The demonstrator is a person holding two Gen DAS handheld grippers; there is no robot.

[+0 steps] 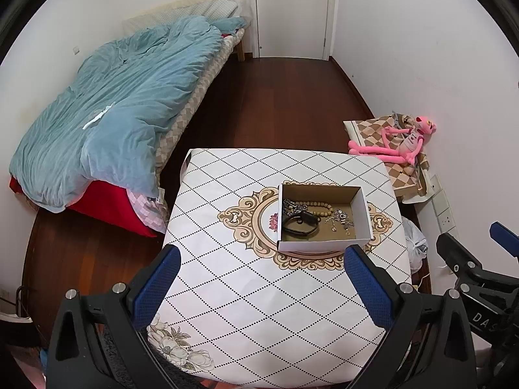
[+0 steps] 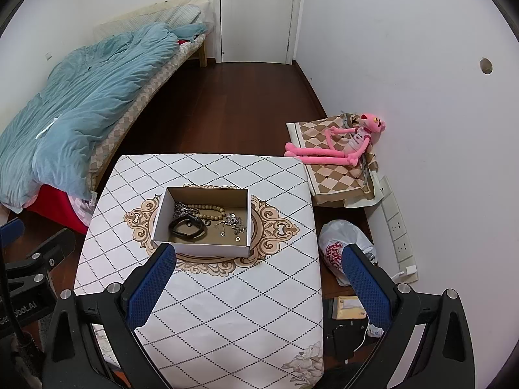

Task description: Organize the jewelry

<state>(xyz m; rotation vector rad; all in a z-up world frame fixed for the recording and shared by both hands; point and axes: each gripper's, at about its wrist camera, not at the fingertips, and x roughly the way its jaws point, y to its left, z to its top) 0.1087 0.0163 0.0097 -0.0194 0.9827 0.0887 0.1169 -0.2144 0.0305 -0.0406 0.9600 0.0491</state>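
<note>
An open cardboard box (image 1: 360,209) (image 2: 162,217) stands on the middle of the patterned tablecloth (image 1: 246,291) (image 2: 227,308). Inside lie a black band (image 1: 296,223) (image 2: 186,227), a string of wooden beads (image 1: 319,209) (image 2: 211,212), a dark chain (image 1: 290,204) (image 2: 180,209) and small silver pieces (image 1: 340,220) (image 2: 233,222). My left gripper (image 1: 262,256) hangs open above the table's near side, short of the box. Open too, my right gripper (image 2: 259,256) hovers near the box's front right, nothing between its fingers. The right tool (image 1: 470,269) shows at the left view's right edge.
A bed with a blue quilt (image 1: 113,110) (image 2: 74,103) runs along the left. A pink plush toy (image 1: 399,142) (image 2: 343,146) lies on a checked cushion by the right wall. A plastic bag (image 2: 343,249) and a power strip (image 2: 399,230) sit on the floor right of the table.
</note>
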